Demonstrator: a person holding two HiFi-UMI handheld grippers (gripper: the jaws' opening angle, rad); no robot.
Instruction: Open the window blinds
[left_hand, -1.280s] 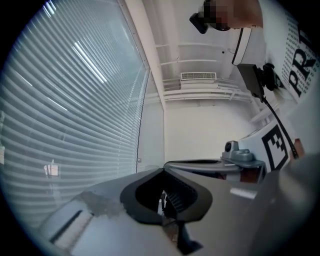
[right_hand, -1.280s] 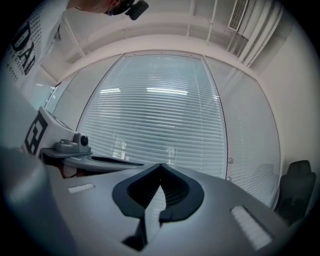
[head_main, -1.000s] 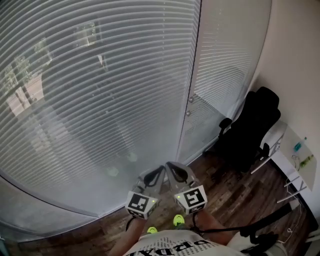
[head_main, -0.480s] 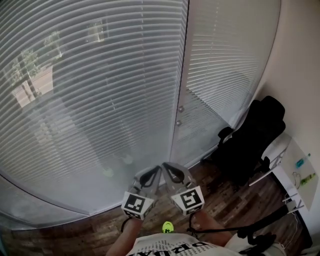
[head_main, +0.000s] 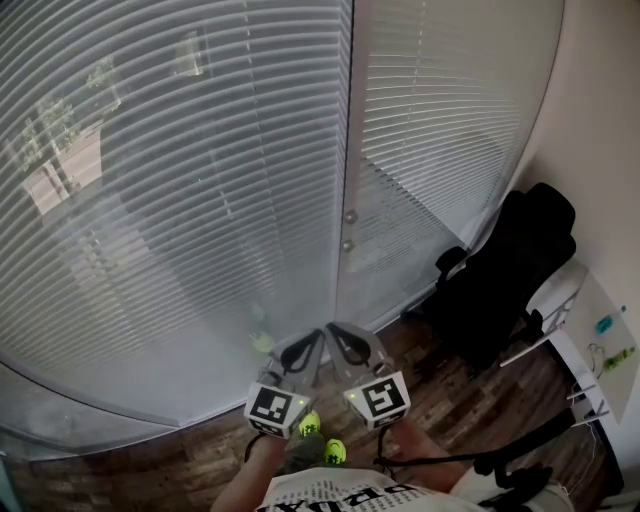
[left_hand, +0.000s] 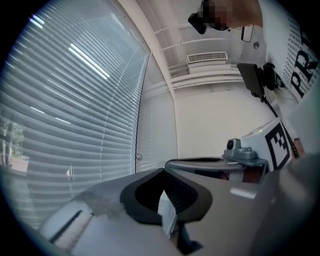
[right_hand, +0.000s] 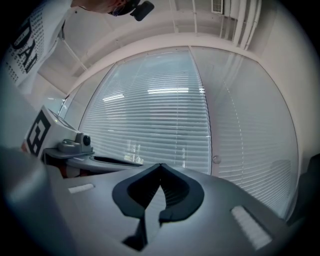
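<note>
Grey left gripper (head_main: 314, 338) and grey right gripper (head_main: 336, 333) have closed in on white slatted window blinds (head_main: 180, 200); jaws pressed together, both empty.

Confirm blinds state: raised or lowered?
Lowered. The blinds hang fully down, their slats reaching close to the wooden floor.

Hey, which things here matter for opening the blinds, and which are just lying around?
For the job:
white horizontal-slat window blinds
left gripper, shut and empty
right gripper, shut and empty

Just lying around:
black office chair
white desk
</note>
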